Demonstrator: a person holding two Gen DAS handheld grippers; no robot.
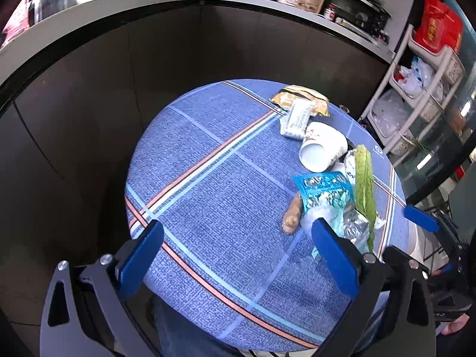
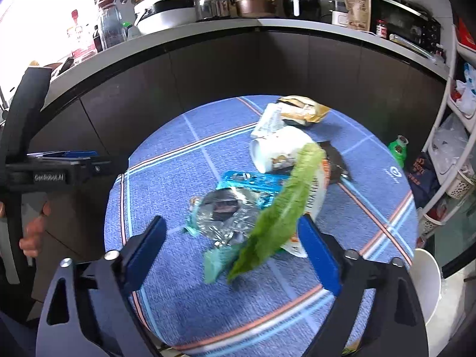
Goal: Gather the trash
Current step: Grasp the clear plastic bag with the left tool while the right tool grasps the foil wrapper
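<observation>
The right gripper [image 2: 230, 239] is standing wide open and is holding nothing; a green lettuce leaf [image 2: 278, 208] is lying between its fingers, on top of a silver foil wrapper [image 2: 221, 214]. The left gripper [image 1: 238, 242] is also gaping wide, empty, above the blue tablecloth [image 1: 208, 184]. Beyond are lying a teal wrapper [image 2: 253, 183], a tipped white cup [image 1: 322, 145] and a yellow bag [image 1: 303, 98].
</observation>
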